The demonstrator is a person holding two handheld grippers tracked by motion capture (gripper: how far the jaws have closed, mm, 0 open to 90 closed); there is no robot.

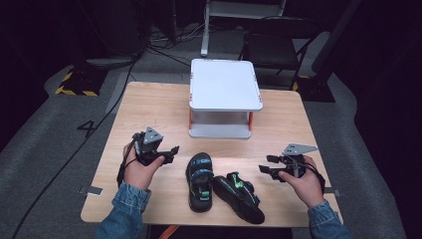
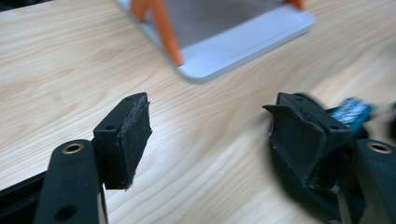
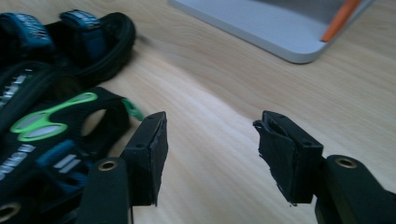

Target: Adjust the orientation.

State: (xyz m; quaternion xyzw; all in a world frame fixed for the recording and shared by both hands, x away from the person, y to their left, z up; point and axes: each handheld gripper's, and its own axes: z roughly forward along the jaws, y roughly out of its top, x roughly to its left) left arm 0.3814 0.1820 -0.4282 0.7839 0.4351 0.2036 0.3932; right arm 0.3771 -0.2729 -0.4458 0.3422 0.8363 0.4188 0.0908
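Two black sandals with blue and green straps lie near the table's front edge. One sandal (image 1: 200,179) (image 3: 70,32) points away from me; the other sandal (image 1: 239,195) (image 3: 51,135) lies angled to its right. My left gripper (image 1: 171,152) (image 2: 210,140) is held just left of the first sandal, jaws open with bare wood between them; a blue strap (image 2: 351,112) peeks behind its right jaw. My right gripper (image 1: 265,164) (image 3: 210,149) sits right of the sandals, jaws open over bare table.
A white two-level stand (image 1: 225,84) (image 2: 233,51) (image 3: 261,28) with orange posts stands at the middle back of the wooden table (image 1: 149,107). A chair (image 1: 276,47) and cables lie on the dark floor beyond.
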